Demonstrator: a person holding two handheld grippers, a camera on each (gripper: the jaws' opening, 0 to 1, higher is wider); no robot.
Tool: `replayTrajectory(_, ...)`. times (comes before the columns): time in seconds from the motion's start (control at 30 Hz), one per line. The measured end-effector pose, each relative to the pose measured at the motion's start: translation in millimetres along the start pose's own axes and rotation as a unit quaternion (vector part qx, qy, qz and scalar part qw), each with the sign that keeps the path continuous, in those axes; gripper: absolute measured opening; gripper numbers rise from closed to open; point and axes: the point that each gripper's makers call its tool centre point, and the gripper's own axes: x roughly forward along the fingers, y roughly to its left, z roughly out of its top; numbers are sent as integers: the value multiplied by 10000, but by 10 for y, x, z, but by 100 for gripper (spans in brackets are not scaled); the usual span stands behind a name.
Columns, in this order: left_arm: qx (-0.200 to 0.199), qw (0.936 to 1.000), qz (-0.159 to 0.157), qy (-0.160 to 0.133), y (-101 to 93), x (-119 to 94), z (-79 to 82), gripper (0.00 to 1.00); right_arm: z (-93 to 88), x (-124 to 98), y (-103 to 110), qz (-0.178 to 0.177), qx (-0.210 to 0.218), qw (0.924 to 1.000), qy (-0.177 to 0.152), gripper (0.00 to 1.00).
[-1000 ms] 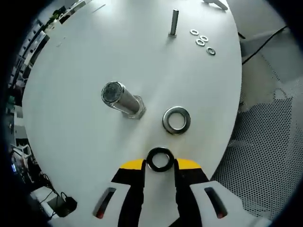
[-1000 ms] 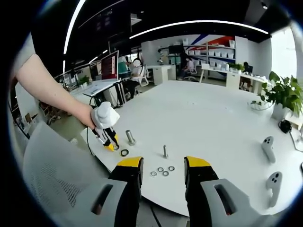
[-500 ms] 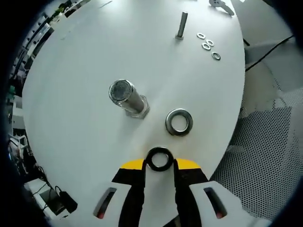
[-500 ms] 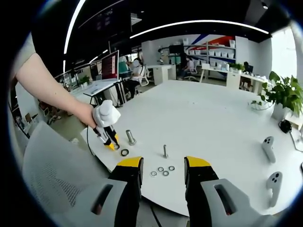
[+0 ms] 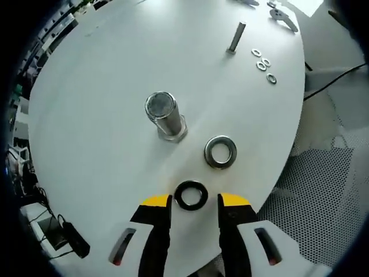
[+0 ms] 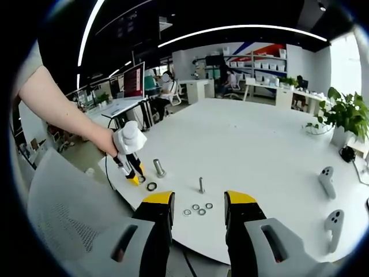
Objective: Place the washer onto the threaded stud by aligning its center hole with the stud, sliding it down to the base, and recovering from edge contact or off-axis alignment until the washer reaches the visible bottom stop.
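A thick threaded stud (image 5: 164, 115) stands upright on its hex base on the white table (image 5: 104, 81). Just right of it lies a silver washer (image 5: 220, 152). A black washer (image 5: 191, 195) lies flat between the yellow tips of my left gripper (image 5: 195, 199); the jaws stand open, with a small gap on each side of the ring. In the right gripper view, a hand holds that left gripper (image 6: 136, 176) low beside the thick stud (image 6: 158, 168) and the silver washer (image 6: 151, 186). My right gripper (image 6: 199, 199) hangs open and empty, off the table's near edge.
A thin stud (image 5: 235, 37) with several small washers (image 5: 264, 62) beside it stands farther along the table. Two white controllers (image 6: 326, 179) lie at the right. A mesh chair (image 5: 323, 190) sits past the table edge, a potted plant (image 6: 346, 118) at the far right.
The left jaws have spread apart and let go of the black washer, which was pinched between them. The left view has shifted slightly. The right gripper has not moved.
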Motion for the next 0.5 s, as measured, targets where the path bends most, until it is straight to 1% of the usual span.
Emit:
replayTrajectory(0.07,347,9991,229,54,42,5,-18,28,3,0,-2,-5,4,10000,-6,37)
replayTrajectory(0.1,627,9975,323,71,58,11,-25,28,3,-1,-2,-4,4,10000,-6,37)
replayTrajectory(0.13,424,9988,234,40,15,14,-20,28,3,-1,-2,-2,5,10000,-7,37)
replayTrajectory(0.17,360,9991,235,53,28,9,-18,28,3,-1,-3,-4,3,10000,-8,37)
replayTrajectory(0.23,437,9988,221,74,32,9,-16,28,6,-3,1,-1,7,10000,-12,37)
replayTrajectory(0.3,426,9987,230,140,37,21,-6,28,6,-3,4,4,-2,10000,-12,37)
replayTrajectory(0.37,494,9981,226,275,32,19,-2,29,3,-1,4,4,1,10000,-9,37)
replayTrajectory(0.4,522,9980,212,285,33,16,6,29,4,0,2,1,1,10000,-12,37)
replayTrajectory(0.5,415,9983,206,359,40,7,-4,29,6,0,-2,-6,11,10000,-14,37)
